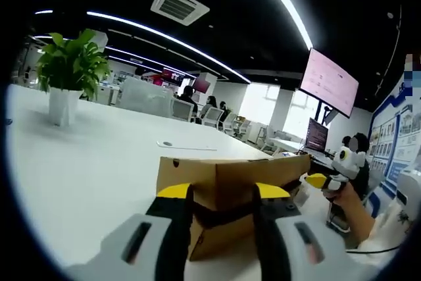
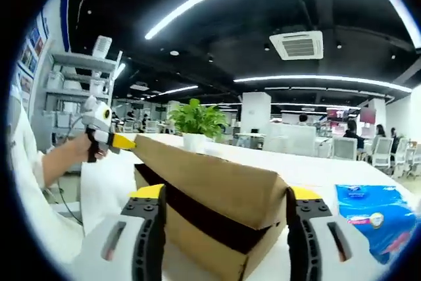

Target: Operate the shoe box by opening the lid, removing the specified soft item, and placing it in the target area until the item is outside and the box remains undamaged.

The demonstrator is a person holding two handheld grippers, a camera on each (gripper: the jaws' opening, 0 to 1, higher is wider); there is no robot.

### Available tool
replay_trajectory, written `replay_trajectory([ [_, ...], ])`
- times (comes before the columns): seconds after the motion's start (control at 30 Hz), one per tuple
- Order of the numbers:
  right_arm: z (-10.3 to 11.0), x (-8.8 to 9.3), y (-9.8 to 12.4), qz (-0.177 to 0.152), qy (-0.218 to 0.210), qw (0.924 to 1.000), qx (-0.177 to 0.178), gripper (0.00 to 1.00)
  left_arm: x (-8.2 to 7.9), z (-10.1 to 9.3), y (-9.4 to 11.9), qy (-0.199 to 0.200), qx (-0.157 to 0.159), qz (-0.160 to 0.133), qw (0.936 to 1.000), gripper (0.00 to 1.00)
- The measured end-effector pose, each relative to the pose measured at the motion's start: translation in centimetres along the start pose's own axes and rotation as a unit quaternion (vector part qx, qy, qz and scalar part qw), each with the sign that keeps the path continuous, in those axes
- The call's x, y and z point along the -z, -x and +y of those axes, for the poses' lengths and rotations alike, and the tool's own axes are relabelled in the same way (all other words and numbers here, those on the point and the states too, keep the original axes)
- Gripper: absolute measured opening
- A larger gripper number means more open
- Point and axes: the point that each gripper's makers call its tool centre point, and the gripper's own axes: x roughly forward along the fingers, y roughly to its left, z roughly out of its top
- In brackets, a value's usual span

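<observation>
Both grippers, left [image 1: 223, 210] and right [image 2: 225, 218], stand spread around the brown cardboard shoe box [image 2: 210, 192], unclamped; its thin lid probably dents easily, so lift by the edge.

Table: the white table [image 1: 85, 162] carried the things.
On it: shoe box [image 2: 210, 208], potted plant [image 1: 66, 80], blue pack [image 2: 371, 218], perhaps tissues.

We look along each tool from just behind its jaws, low over the white surface [image 1: 85, 162], very near the shoe box [image 1: 230, 182] from opposite ends; both views share the box and potted plant [image 2: 196, 123].
</observation>
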Motion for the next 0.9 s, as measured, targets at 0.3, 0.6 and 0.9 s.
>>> replay_trajectory([
  [0.3,-1.0,0.7,0.0,-0.013,-0.016,0.9996,0.02,0.75,1.1,0.6,-0.3,-0.036,-0.009,0.017,0.9992,0.37],
  [0.6,-1.5,1.5,0.0,0.001,0.005,0.9994,0.035,0.64,1.4,1.2,-0.3,-0.031,-0.017,0.02,0.9992,0.38],
  [0.9,-1.2,1.5,0.4,0.036,0.072,0.9963,0.029,0.57,0.8,1.1,-0.1,-0.07,-0.009,0.012,0.9974,0.39],
])
